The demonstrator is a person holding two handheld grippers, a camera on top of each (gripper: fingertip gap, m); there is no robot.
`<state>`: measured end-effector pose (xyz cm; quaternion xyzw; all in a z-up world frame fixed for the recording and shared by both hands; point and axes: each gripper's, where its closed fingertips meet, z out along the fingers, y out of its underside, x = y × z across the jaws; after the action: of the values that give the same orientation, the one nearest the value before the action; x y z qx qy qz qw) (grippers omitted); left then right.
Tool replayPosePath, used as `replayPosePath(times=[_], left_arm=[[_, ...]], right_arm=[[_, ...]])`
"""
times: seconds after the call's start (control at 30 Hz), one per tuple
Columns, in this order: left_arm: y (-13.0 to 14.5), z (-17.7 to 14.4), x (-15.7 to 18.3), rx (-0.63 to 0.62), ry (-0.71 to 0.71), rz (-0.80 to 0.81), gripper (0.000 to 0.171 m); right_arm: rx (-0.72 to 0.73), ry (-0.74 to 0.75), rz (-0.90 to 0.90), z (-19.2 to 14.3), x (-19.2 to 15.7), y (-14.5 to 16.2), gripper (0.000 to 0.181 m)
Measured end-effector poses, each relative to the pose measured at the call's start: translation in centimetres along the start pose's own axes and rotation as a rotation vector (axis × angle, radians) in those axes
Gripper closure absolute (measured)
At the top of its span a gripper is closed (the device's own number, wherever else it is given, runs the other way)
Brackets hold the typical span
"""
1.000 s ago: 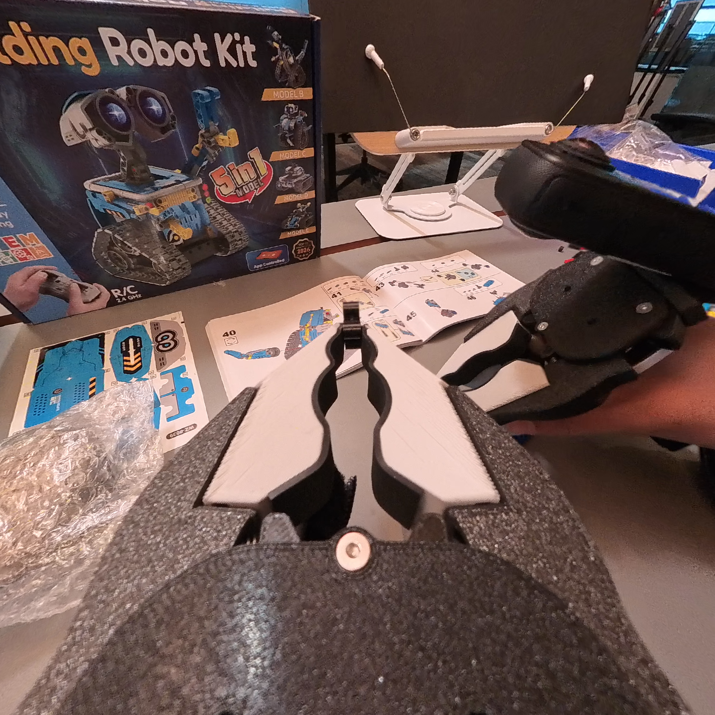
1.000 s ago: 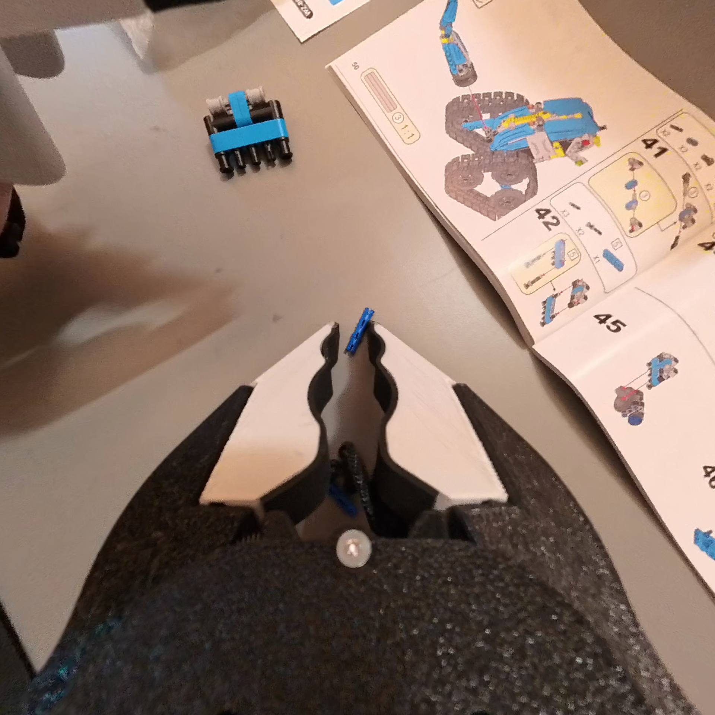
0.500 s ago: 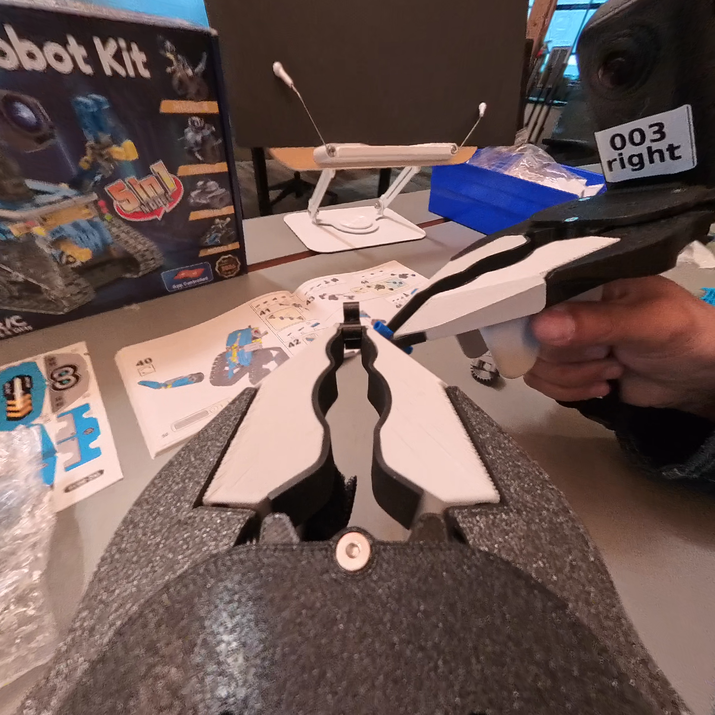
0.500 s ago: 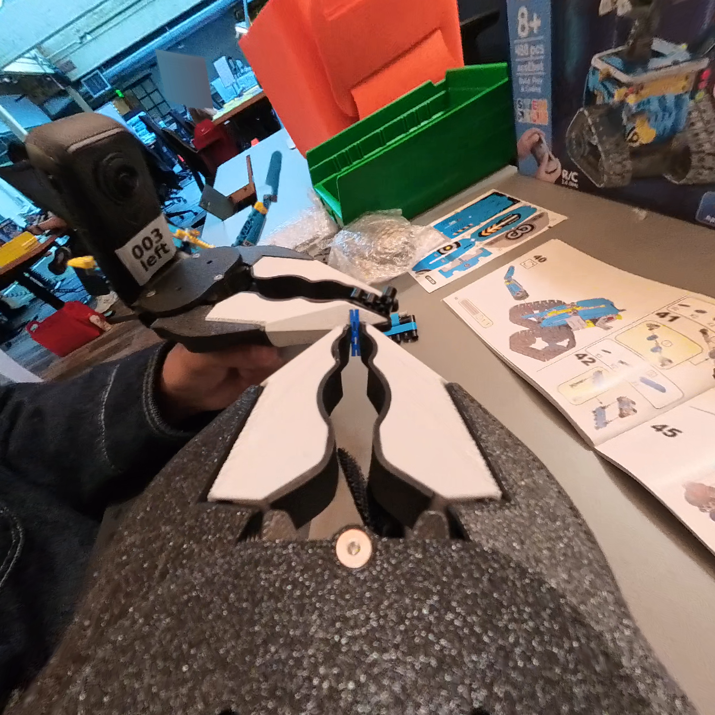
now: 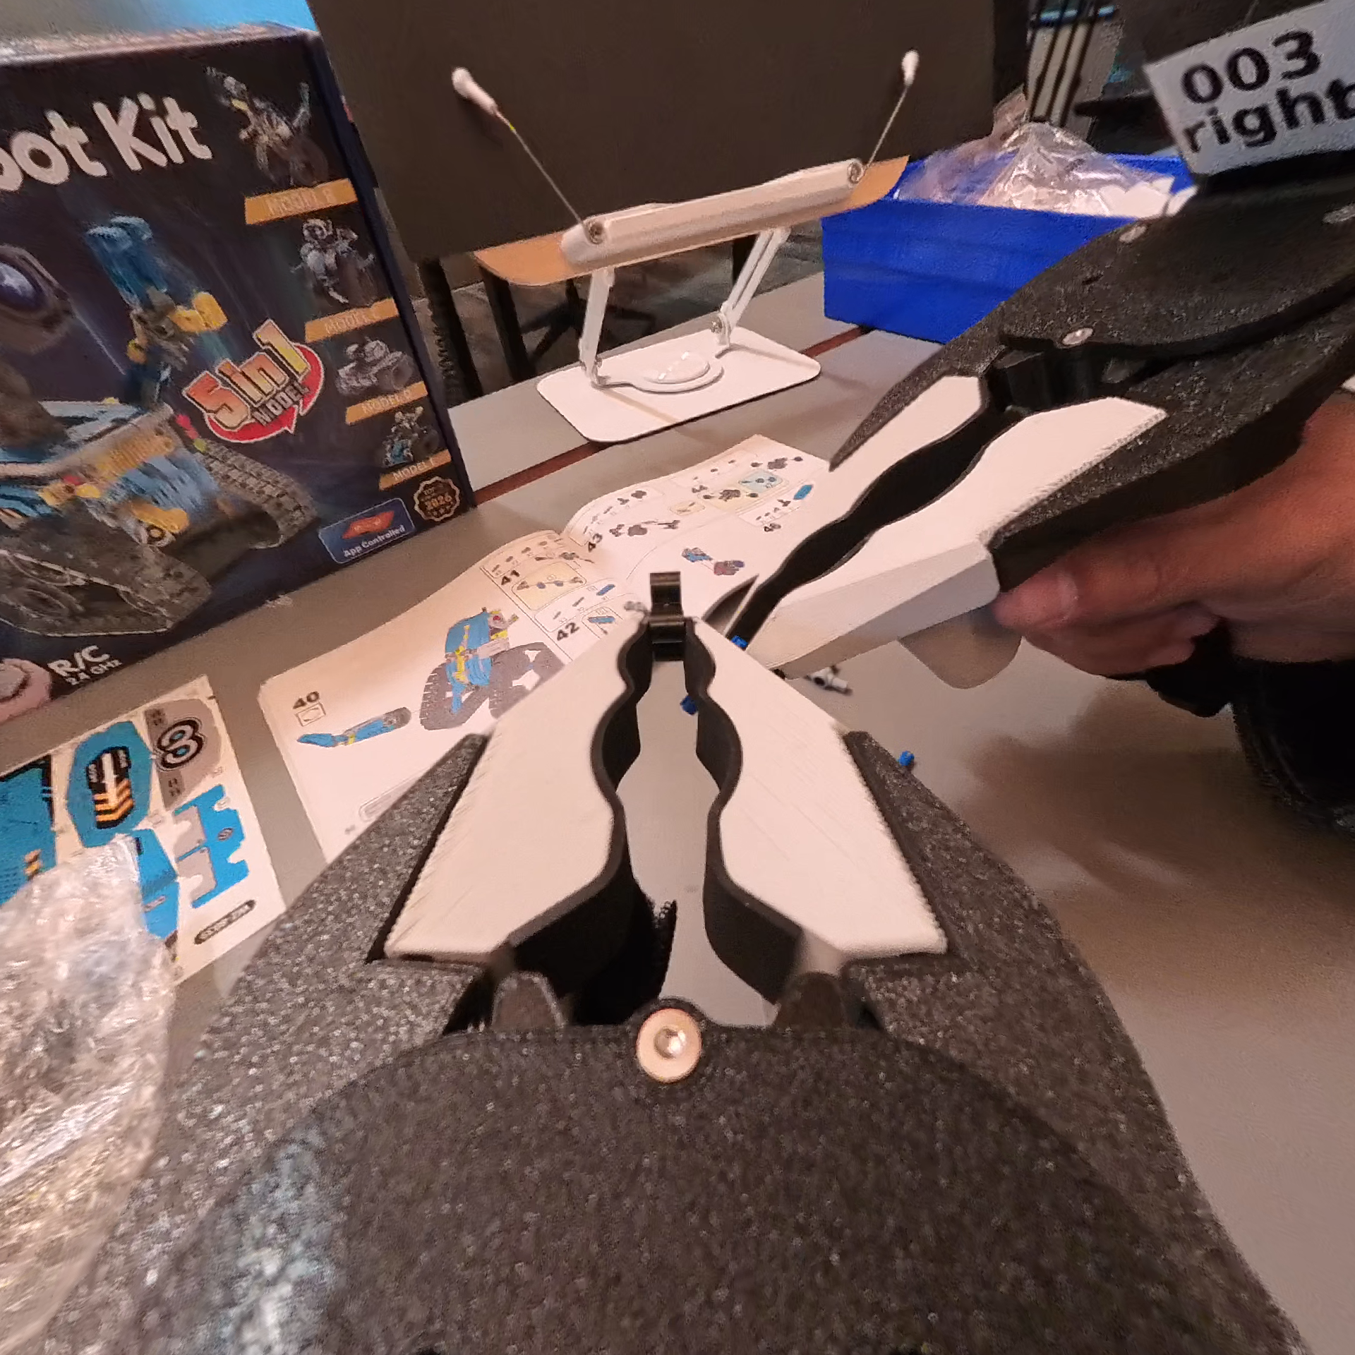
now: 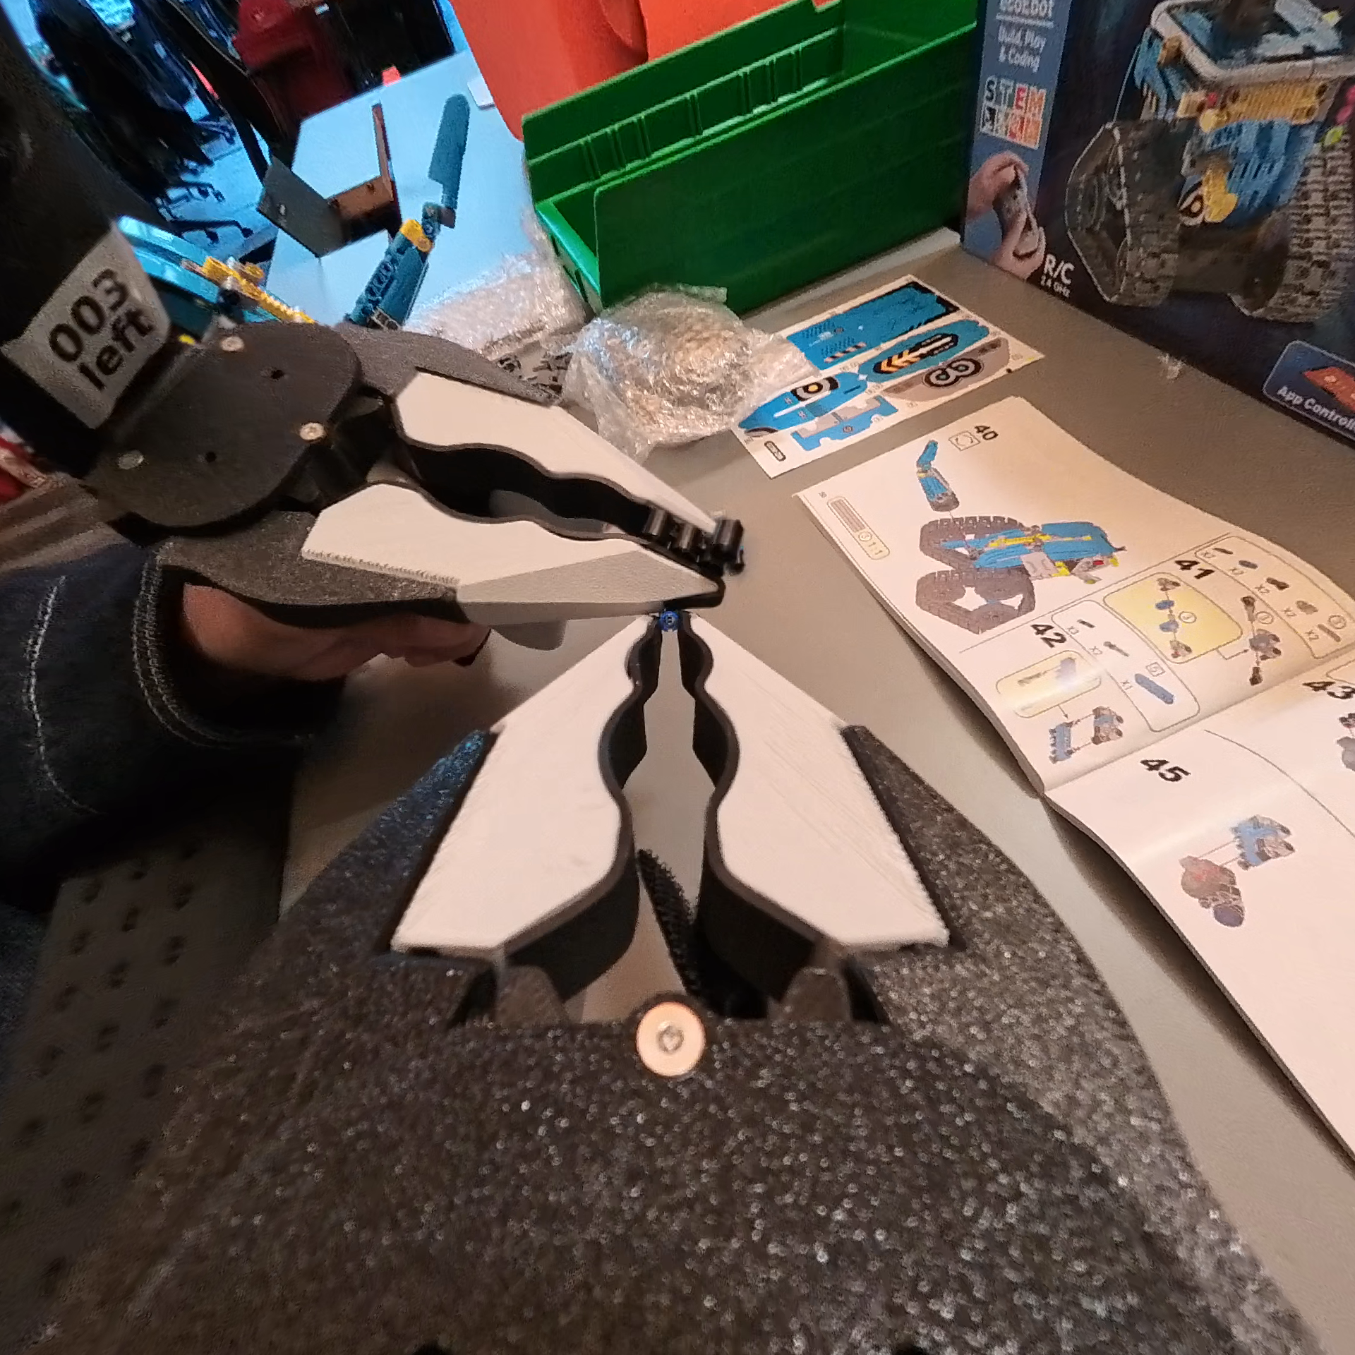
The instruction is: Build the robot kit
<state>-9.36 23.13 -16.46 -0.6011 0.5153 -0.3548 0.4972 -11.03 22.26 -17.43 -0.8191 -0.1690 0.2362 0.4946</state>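
Observation:
My left gripper [image 5: 666, 639] is shut on a small black part [image 5: 666, 595] that sticks out past its tips. In the right wrist view the left gripper [image 6: 715, 561] comes in from the left, and the black part [image 6: 696, 539] shows a row of round knobs. My right gripper [image 6: 668, 639] is shut on a tiny blue pin [image 6: 668, 621], seen end-on just under the left gripper's lower finger. In the left wrist view the right gripper [image 5: 737, 634] comes in from the right, its tips beside my left tips. Both are held above the grey table [image 5: 1100, 916].
An open instruction booklet [image 5: 381, 770] [image 6: 1100, 660] lies under the tips. A sticker sheet [image 5: 183, 806] [image 6: 880, 366], bubble wrap [image 5: 59, 1026] [image 6: 674, 359] and the kit box [image 5: 183, 366] [image 6: 1173, 147] are nearby. A green bin [image 6: 733, 147], a blue bin [image 5: 953, 249] and a white stand [image 5: 682, 366] stand farther back. My two grippers' fingertips are within a few centimetres of each other.
The right gripper has swung up from pointing down at the table and has come tip to tip with the left gripper. Both stay shut on their parts.

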Motion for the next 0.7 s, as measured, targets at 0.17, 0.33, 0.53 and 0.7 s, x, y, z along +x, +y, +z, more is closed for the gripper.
replayPosePath(times=[0.17, 0.33, 0.53, 0.7], left_arm=[[0.0, 0.1, -0.1, 0.008, 0.037, -0.133, 0.164], [0.2, 0.2, -0.1, 0.006, 0.089, -0.279, 0.164], [0.1, -0.1, -1.3, 0.015, 0.026, -0.218, 0.164], [-1.2, -1.1, -2.6, 0.095, -0.037, -0.145, 0.164]], right_arm=[[0.038, -0.005, 0.015, 0.1, 0.0, -0.3, 0.177], [0.025, 0.066, -0.100, 0.1, 0.2, -0.2, 0.177], [-0.017, 0.044, -0.123, -0.5, 0.2, -0.3, 0.177], [0.073, 0.023, -0.106, -2.8, 0.4, -2.5, 0.177]])
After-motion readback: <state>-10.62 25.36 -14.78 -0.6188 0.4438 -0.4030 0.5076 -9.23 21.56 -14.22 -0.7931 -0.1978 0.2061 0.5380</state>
